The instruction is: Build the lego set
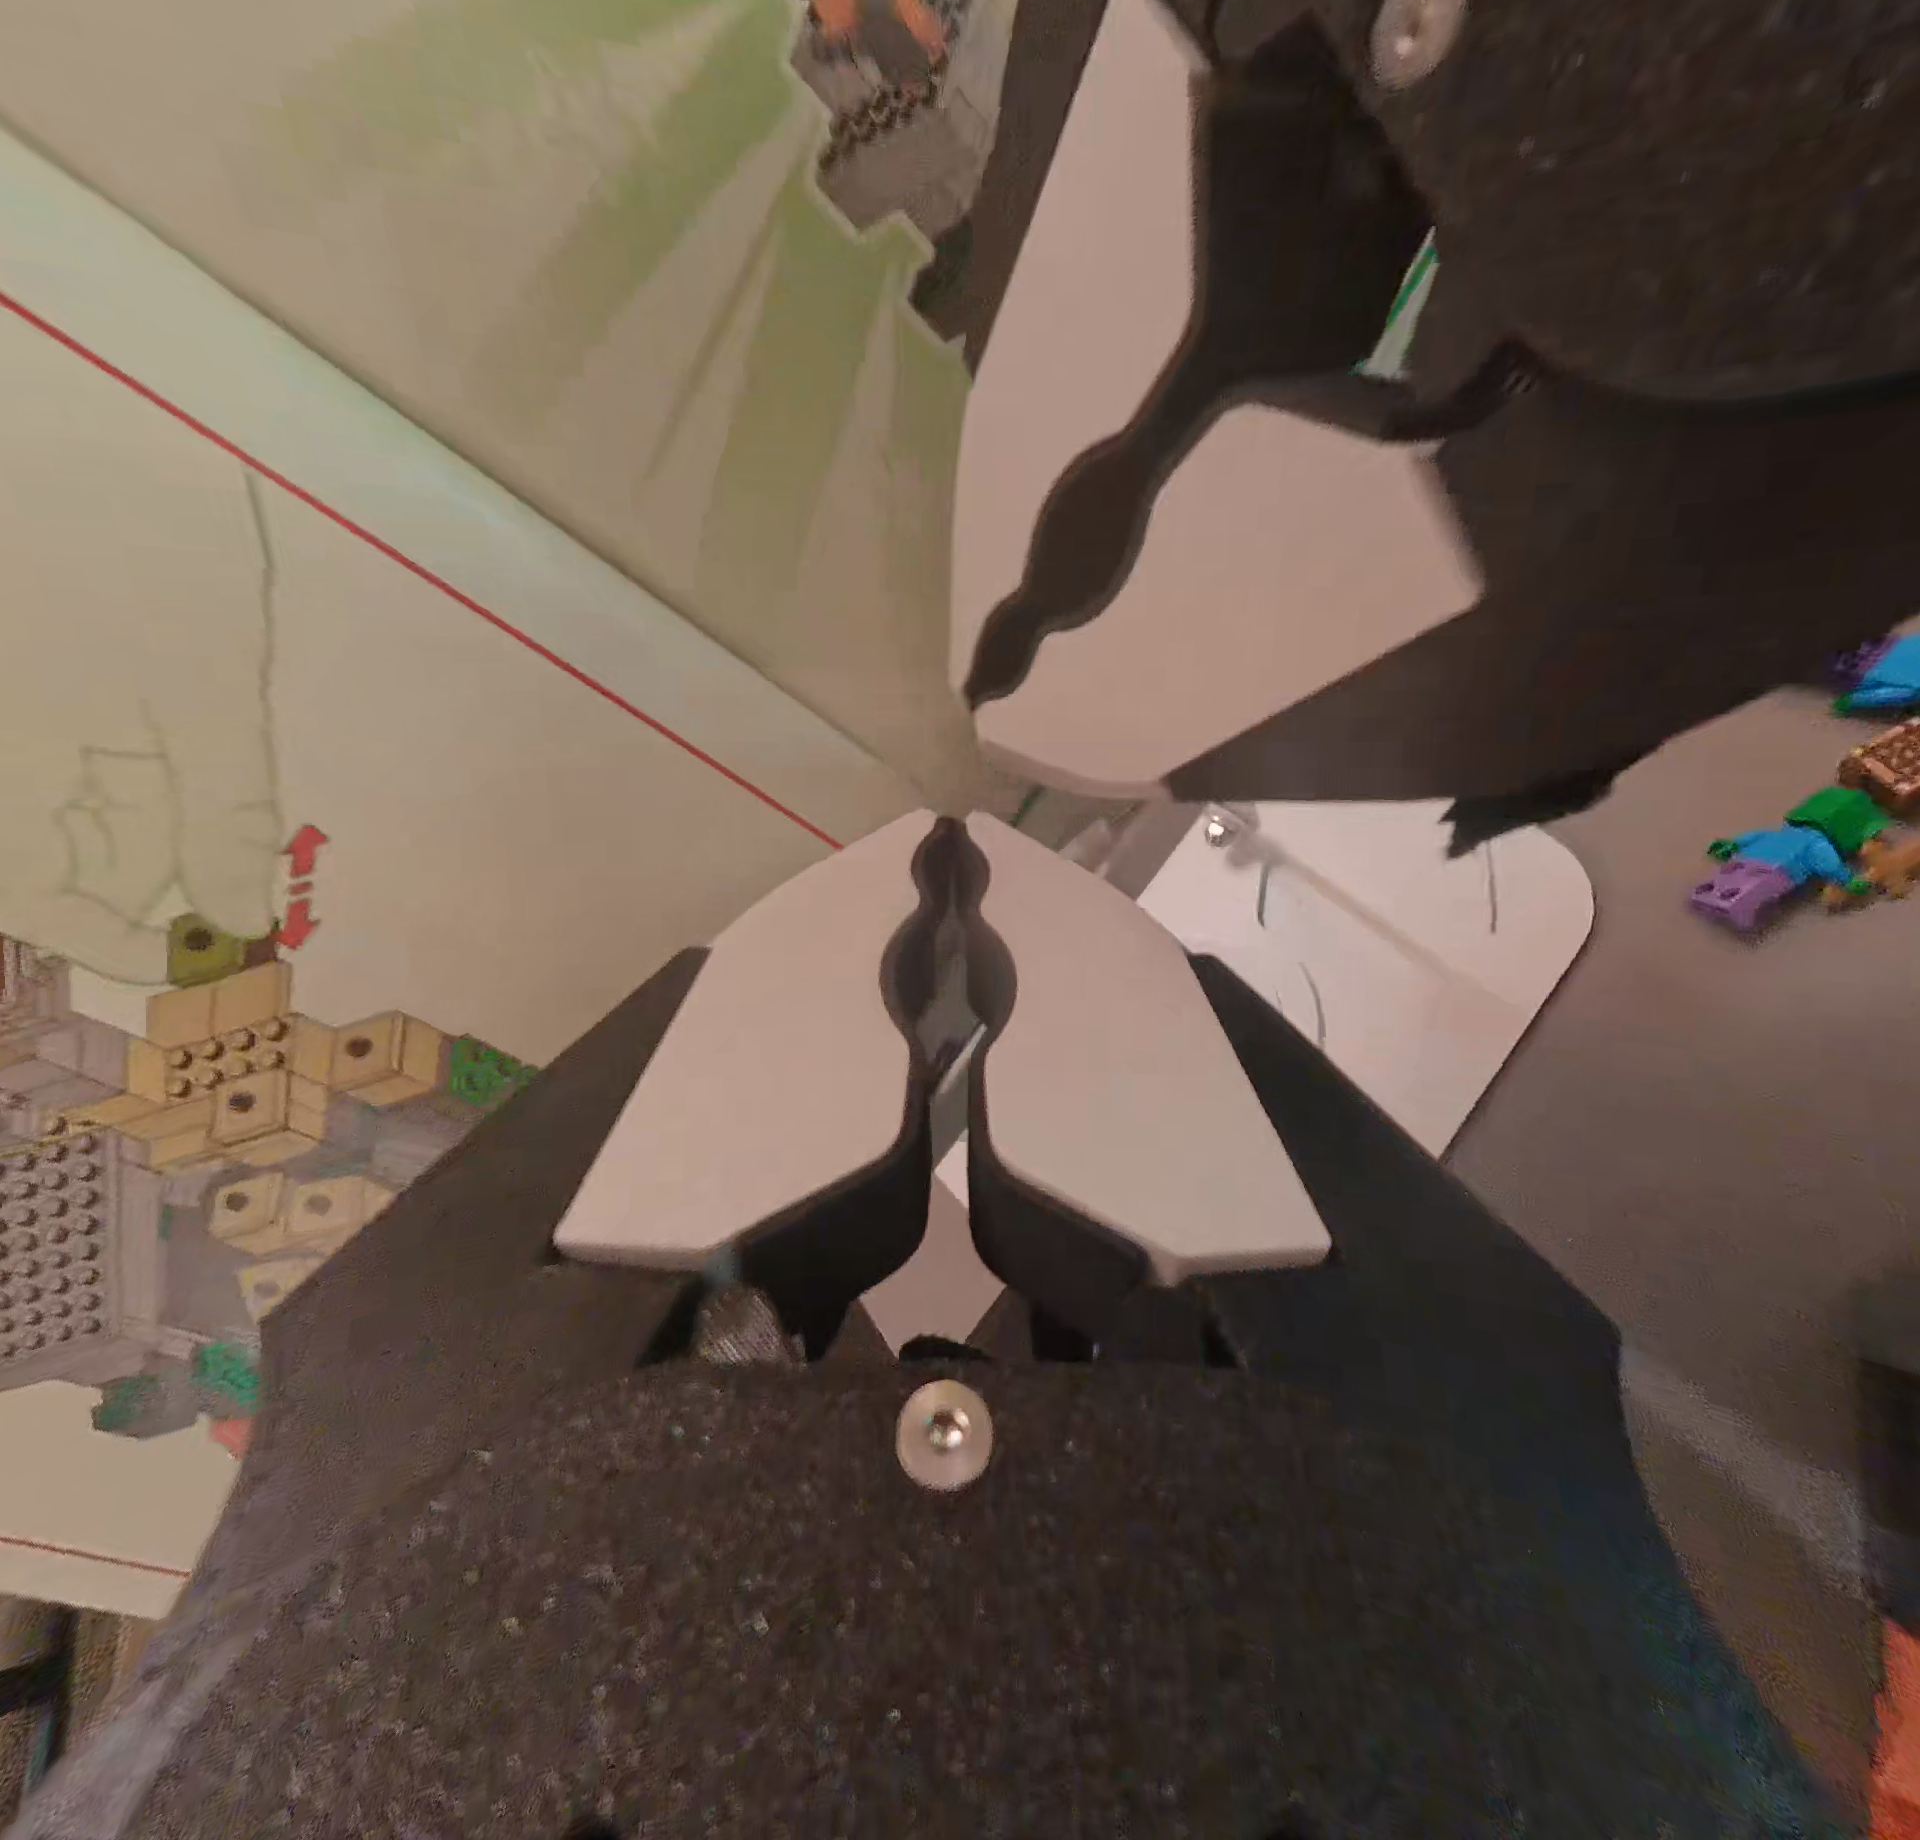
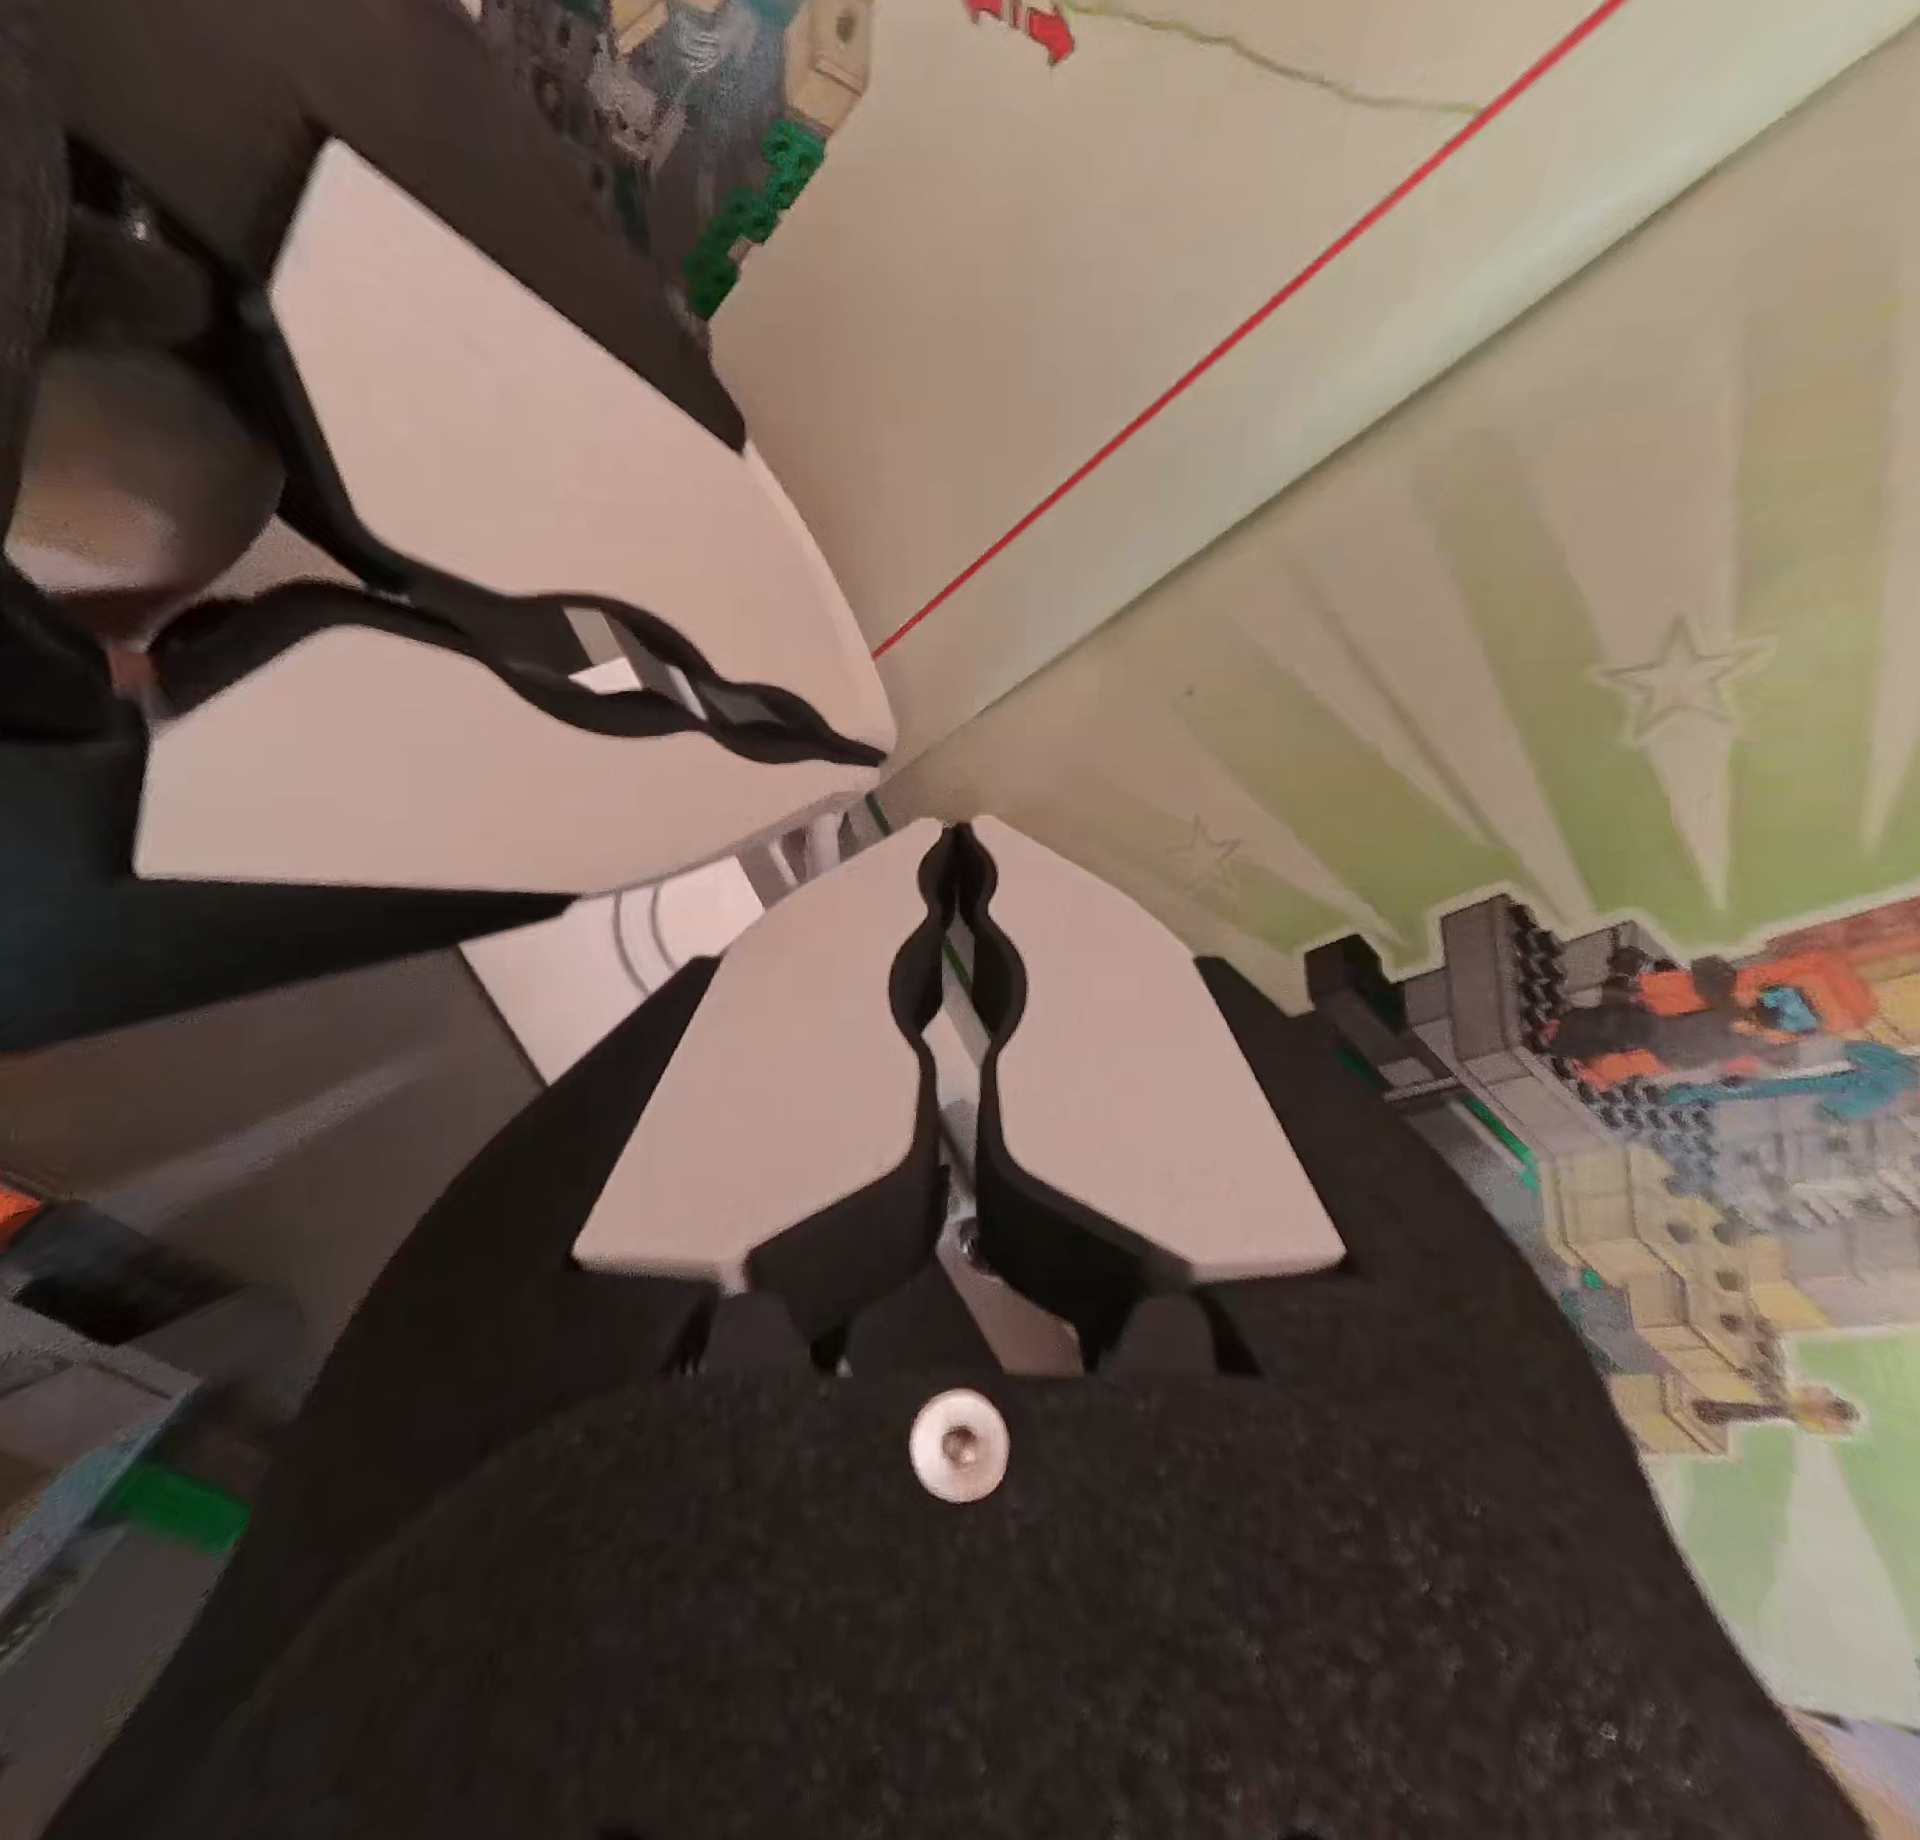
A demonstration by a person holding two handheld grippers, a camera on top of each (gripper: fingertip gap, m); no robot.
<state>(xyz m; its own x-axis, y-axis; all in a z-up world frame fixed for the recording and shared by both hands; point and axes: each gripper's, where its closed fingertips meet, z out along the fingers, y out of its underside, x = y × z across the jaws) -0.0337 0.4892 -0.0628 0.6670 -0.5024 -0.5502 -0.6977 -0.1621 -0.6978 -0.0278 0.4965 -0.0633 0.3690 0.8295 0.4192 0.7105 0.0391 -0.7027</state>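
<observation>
An open instruction booklet (image 1: 468, 585) fills both views, with a cream page crossed by a red line and a green page (image 2: 1455, 751) beside it. My left gripper (image 1: 948, 826) is shut, its tips pinched at the corner of the cream page. My right gripper (image 2: 956, 830) is shut, its tips pinched at the corner of the green page. The two gripper tips almost touch each other: the right gripper (image 1: 971, 699) comes in from the upper right in the left wrist view, and the left gripper (image 2: 883, 754) from the left in the right wrist view.
Lego minifigures (image 1: 1787, 855) in blue, green and purple lie on the dark table to the right. A white rounded plate (image 1: 1434, 969) lies under the grippers. Grey and green lego parts (image 2: 166, 1510) sit at the lower left of the right wrist view.
</observation>
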